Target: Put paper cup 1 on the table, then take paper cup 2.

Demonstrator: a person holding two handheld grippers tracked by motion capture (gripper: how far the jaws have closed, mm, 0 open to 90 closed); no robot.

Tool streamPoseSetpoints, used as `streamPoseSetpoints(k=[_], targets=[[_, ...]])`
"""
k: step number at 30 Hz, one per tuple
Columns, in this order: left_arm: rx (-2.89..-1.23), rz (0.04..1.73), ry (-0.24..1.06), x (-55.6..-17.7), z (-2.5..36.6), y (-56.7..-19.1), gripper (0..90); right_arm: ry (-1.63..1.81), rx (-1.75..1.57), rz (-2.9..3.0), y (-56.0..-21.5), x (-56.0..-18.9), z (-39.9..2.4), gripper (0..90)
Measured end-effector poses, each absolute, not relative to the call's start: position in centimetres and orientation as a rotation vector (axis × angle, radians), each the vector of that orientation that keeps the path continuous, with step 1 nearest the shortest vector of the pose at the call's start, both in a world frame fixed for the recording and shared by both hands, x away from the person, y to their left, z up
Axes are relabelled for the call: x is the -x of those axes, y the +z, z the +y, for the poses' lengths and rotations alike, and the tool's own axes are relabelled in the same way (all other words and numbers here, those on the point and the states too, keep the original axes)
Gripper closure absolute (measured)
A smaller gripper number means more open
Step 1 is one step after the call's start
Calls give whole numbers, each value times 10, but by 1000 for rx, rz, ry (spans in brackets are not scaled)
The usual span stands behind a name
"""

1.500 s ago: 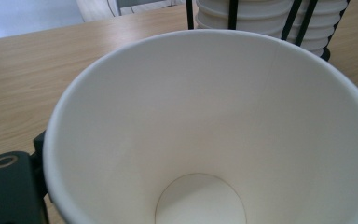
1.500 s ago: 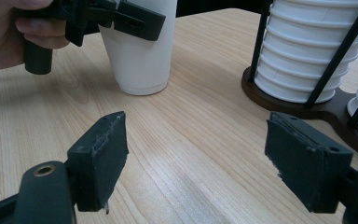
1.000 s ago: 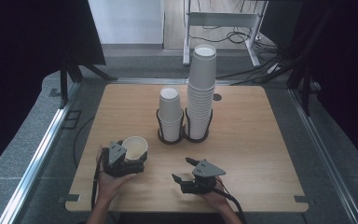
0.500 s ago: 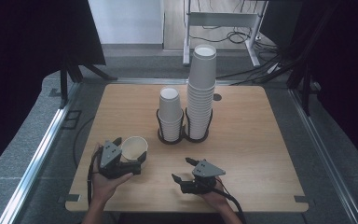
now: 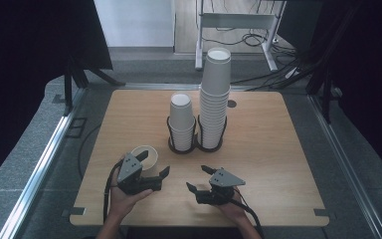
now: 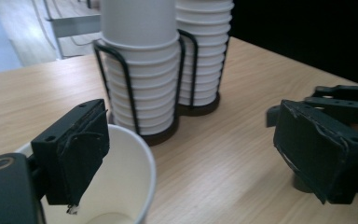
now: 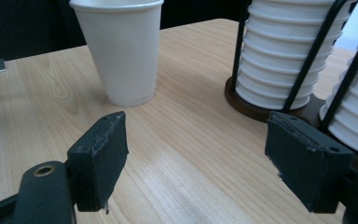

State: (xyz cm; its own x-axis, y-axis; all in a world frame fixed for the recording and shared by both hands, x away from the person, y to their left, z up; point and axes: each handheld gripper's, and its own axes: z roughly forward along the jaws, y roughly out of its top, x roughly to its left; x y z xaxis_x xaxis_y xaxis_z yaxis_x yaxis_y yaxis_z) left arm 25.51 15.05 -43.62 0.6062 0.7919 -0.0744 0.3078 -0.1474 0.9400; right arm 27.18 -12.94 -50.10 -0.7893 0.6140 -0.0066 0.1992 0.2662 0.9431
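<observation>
Cup (image 5: 148, 155) stands upright at the near left of the table (image 5: 278, 164). My left gripper (image 5: 154, 163) has just been closing its jaws: one pad is at the rim, the other still off the wall, so no grasp yet. A lopsided squeeze could crumple or tip it. My right gripper (image 5: 196, 178) rests released, and a careless lift might clip the short stack (image 5: 181, 119).

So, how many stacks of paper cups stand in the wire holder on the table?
2. The short stack fills the holder's left ring, the tall stack its right ring. A single cup stands apart, near the left gripper.
</observation>
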Motion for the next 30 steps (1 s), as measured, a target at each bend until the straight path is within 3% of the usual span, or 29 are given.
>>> streamPoseSetpoints(k=[4,18,30], targets=[[-1701,895,459,-256,145,-439,117,1544,-758,2158,-500,-274,-133,212],[-1761,879,424,-256,124,-451,144,1560,-782,2102,-487,-285,-145,214],[-1794,856,384,-255,111,-455,148,1506,-850,1994,-440,-322,-171,212]])
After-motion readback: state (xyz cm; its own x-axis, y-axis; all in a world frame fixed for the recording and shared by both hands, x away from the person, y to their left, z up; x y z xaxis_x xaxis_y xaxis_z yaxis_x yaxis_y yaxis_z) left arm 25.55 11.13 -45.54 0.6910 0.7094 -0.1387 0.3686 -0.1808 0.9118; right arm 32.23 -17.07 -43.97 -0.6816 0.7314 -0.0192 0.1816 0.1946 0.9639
